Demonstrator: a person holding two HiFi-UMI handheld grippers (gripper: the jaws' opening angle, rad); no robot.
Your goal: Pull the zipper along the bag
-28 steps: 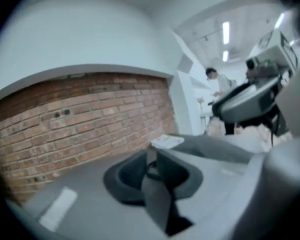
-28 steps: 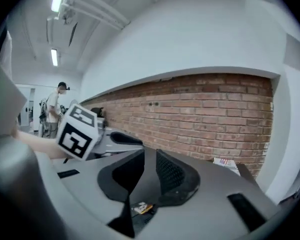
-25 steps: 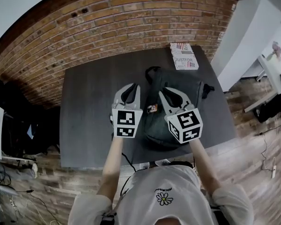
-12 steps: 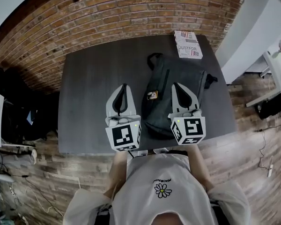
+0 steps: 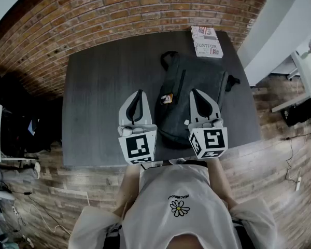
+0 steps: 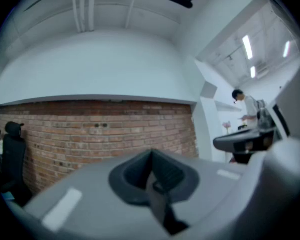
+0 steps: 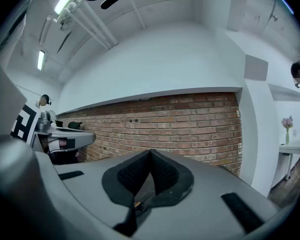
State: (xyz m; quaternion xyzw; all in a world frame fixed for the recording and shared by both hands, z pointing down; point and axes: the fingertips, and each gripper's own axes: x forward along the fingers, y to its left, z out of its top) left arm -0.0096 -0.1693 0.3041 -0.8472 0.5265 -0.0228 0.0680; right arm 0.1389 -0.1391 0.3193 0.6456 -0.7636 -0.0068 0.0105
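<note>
A dark grey backpack (image 5: 192, 77) lies flat on the dark table (image 5: 98, 87), with its handle loop at the far end. A zipper line (image 5: 181, 84) runs lengthwise down it, and a small orange tag (image 5: 167, 98) sits at its left edge. My left gripper (image 5: 139, 92) hovers over bare table just left of the bag, shut and empty. Above the bag's near right part, my right gripper (image 5: 194, 92) is also shut with nothing in it. In the left gripper view my left gripper (image 6: 151, 152) shows pads pressed together, as does my right gripper (image 7: 150, 152) in its own view.
A printed booklet (image 5: 206, 41) lies at the table's far right corner. A brick wall (image 5: 119, 9) runs behind the table. The table's near edge is right in front of the person's body. A person (image 6: 247, 106) stands far off at a desk to the right.
Both grippers have drawn back toward the person, off the middle of the bag. Their jaws, slightly apart a second ago, have closed on nothing.
</note>
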